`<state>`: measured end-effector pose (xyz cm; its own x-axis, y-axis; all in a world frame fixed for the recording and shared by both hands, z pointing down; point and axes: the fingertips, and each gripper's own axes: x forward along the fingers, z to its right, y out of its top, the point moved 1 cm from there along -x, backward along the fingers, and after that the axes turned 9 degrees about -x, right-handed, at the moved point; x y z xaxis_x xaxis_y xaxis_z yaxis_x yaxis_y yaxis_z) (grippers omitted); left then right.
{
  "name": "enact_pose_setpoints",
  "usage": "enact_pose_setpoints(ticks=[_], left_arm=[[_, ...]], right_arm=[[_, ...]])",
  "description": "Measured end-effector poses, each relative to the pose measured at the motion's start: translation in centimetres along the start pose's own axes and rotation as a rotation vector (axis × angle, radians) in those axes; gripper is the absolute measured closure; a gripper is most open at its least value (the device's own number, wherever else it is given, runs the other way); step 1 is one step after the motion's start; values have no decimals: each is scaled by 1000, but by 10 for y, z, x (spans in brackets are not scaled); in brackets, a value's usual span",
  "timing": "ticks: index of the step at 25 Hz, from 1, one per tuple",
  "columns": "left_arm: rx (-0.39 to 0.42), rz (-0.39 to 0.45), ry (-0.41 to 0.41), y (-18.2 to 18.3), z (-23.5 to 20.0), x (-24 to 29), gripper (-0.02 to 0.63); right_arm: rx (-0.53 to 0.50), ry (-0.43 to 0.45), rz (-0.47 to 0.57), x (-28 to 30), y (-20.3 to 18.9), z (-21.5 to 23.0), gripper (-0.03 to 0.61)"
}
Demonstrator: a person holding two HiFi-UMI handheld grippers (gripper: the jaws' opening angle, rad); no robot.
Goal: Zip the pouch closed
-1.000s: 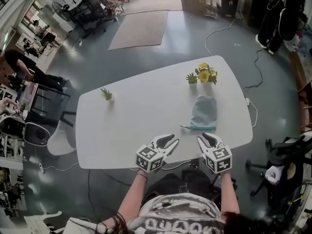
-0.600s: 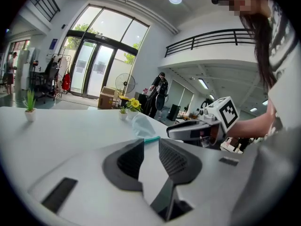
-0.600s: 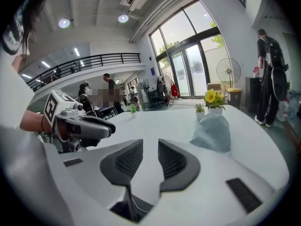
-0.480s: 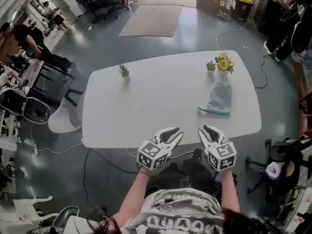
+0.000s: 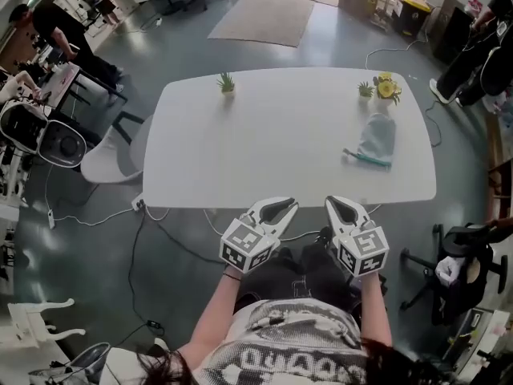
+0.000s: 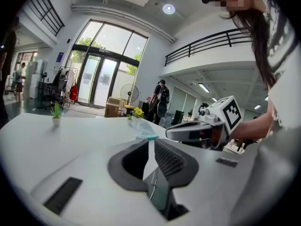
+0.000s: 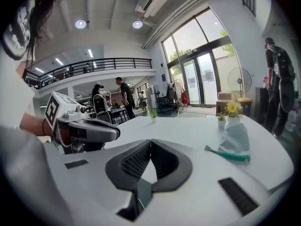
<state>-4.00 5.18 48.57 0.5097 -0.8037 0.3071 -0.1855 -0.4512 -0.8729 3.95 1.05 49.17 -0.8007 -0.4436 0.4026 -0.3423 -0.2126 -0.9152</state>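
The pale blue pouch (image 5: 377,140) lies on the right side of the white table (image 5: 280,151), its teal zipper edge (image 5: 367,158) toward me. It also shows as the pouch (image 6: 145,130) and the pouch (image 7: 233,138) far ahead in both gripper views. Both grippers hang off the table, in front of its near edge over my lap. My left gripper (image 5: 292,207) (image 6: 151,141) has just been closing and keeps a narrow gap with nothing in it. My right gripper (image 5: 330,204) (image 7: 150,141) has just closed too, its tips meeting on nothing.
A small green plant (image 5: 227,82) stands at the table's far left. Yellow flowers (image 5: 386,88) stand at the far right behind the pouch. A white chair (image 5: 112,147) is left of the table, a dark chair (image 5: 457,255) to the right. Cables run over the floor.
Both grippers have drawn back from the table's near edge toward my body, away from the pouch. Their jaws, open before, have come together. The table sits farther off in the head view.
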Motion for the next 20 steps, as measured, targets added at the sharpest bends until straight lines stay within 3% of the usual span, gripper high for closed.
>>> enact_pose_setpoints(ticks=[10, 20], left_arm=[[0, 25, 14, -4, 1, -29, 592], [35, 35, 33, 4, 7, -28, 592]], right_arm=[[-100, 59, 14, 4, 18, -43, 581], [-143, 116, 41, 9, 24, -52, 583]])
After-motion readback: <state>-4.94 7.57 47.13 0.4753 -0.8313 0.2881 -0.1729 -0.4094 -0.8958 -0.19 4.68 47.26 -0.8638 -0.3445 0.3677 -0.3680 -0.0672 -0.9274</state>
